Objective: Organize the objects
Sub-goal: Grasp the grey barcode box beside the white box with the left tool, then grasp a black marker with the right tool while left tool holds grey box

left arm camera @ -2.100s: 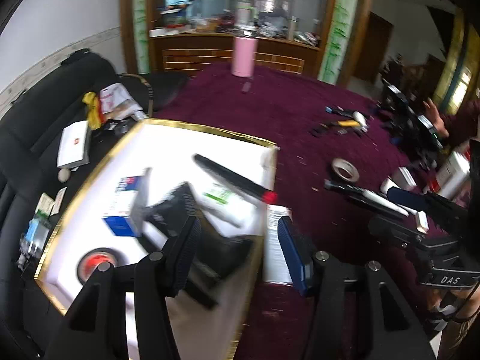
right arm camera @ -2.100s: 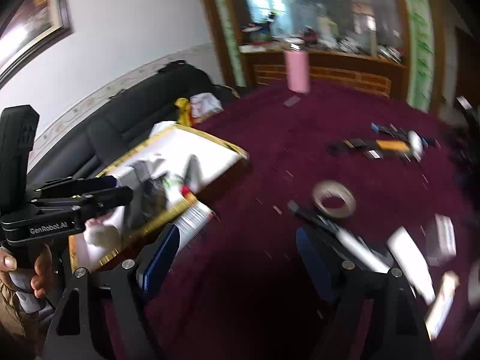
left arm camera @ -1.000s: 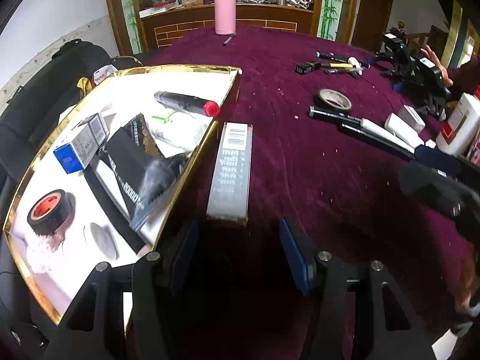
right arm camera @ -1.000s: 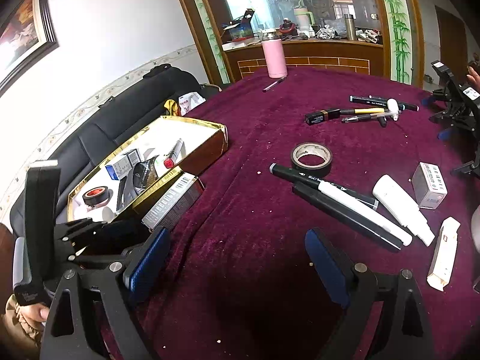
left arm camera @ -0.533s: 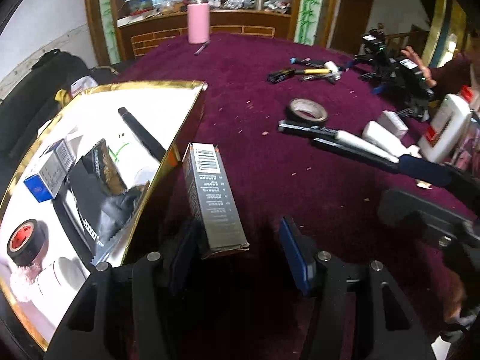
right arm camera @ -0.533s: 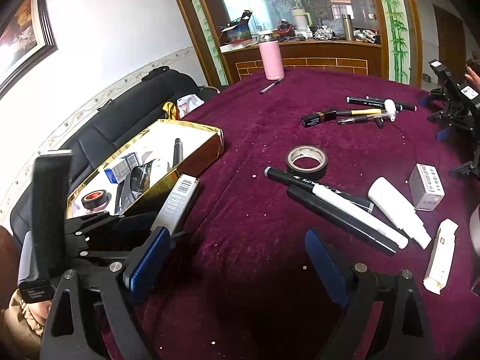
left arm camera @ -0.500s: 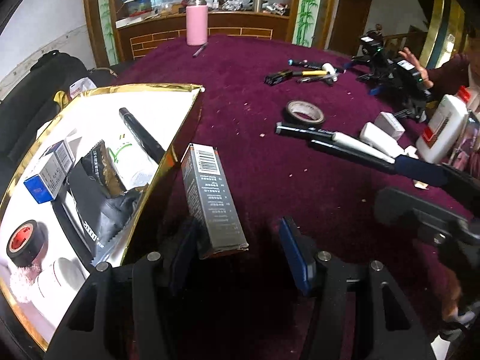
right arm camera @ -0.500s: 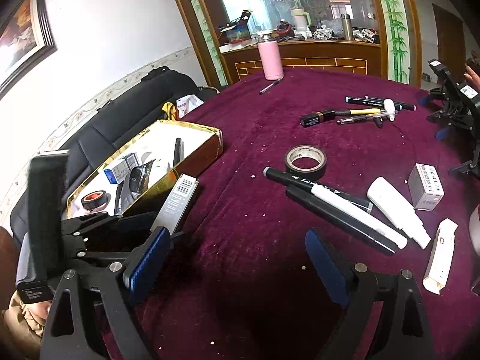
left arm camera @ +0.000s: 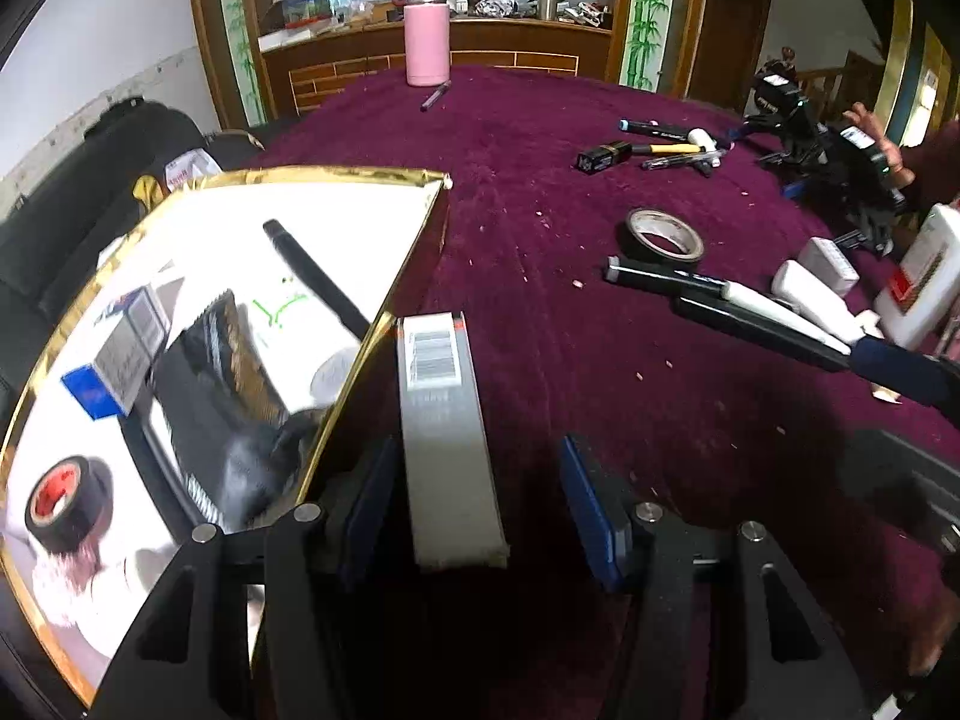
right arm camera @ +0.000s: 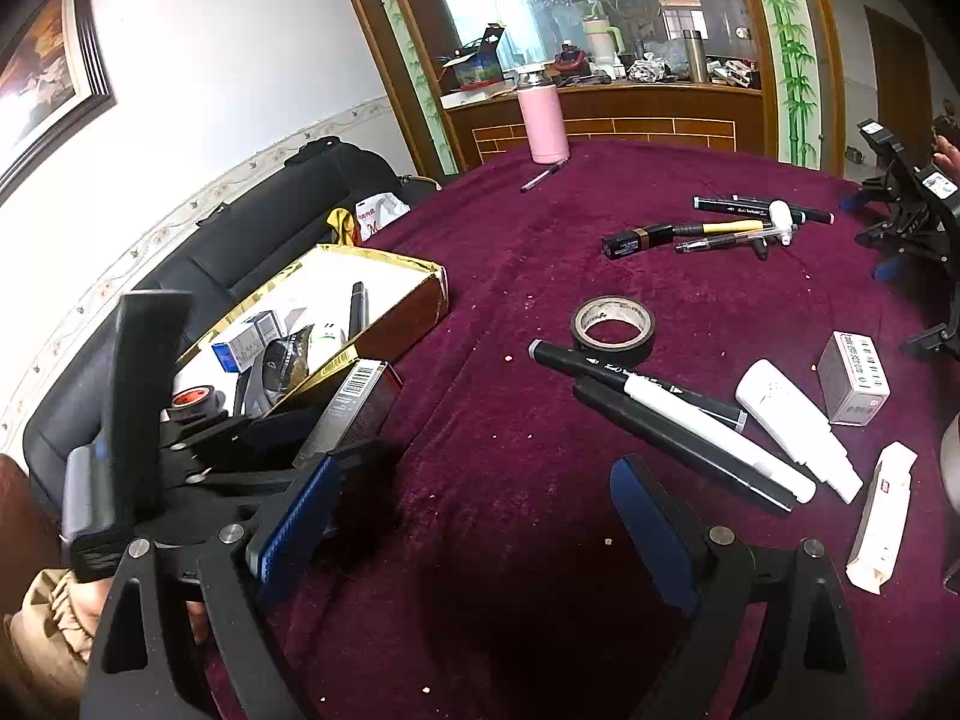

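The long grey cardboard carton with a barcode [left arm camera: 447,420] lies at the desk's left edge, against the gold-rimmed tray [left arm camera: 384,324]. It looks light, stiff, crushable; take its long sides. Left gripper [left arm camera: 480,504] straddles it, spread; right gripper [right arm camera: 474,516] gapes empty.

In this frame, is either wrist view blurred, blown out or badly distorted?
Left wrist view: white inside of the gold-rimmed box is glaring, items at its near end smeared; fisheye bends the rim. Right wrist view: sharp, with dark shadow on the table between the right gripper fingers.
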### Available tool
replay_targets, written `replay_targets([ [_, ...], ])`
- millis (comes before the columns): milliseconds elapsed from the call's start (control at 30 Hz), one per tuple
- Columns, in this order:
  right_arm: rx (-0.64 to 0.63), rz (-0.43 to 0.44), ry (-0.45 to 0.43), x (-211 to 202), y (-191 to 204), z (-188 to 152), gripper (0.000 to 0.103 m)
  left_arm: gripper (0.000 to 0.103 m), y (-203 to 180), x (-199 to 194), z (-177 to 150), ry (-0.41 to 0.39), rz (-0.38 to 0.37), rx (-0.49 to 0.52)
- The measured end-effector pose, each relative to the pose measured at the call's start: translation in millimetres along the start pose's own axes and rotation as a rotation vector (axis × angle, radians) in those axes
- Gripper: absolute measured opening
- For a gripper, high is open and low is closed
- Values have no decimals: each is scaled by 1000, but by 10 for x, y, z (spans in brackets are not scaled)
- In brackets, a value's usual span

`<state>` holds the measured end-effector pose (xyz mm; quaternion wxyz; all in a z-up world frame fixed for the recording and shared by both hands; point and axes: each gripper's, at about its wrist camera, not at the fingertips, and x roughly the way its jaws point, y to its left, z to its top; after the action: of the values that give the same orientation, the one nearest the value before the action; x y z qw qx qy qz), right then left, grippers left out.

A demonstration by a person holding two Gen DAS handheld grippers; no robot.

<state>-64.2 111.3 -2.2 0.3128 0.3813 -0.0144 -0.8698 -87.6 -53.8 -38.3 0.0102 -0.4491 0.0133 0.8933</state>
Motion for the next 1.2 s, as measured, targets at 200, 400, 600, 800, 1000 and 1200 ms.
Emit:
replay_targets([
  [200, 1, -6, -6, -29, -21, 4, 95, 26, -62, 30, 18, 3, 6, 29],
  [400, 12, -5, -8, -20, -68, 16, 95, 26, -33, -243, -57, -36, -61, 12],
  [600, 2, -4, -1, -18, -88, 26, 95, 26, -26, -438, -60, -66, -88, -4],
  [800, -48, -19, 57, -4, -240, 93, 95, 26, -4, -513, -76, -73, -99, -9],
  [1000, -75, -62, 119, -6, -582, 197, 95, 26, 22, -525, -102, -70, -110, -13],
  [1200, -96, -82, 194, 158, -785, 290, 77, 26, 8, -508, -137, -60, -125, -9],
])
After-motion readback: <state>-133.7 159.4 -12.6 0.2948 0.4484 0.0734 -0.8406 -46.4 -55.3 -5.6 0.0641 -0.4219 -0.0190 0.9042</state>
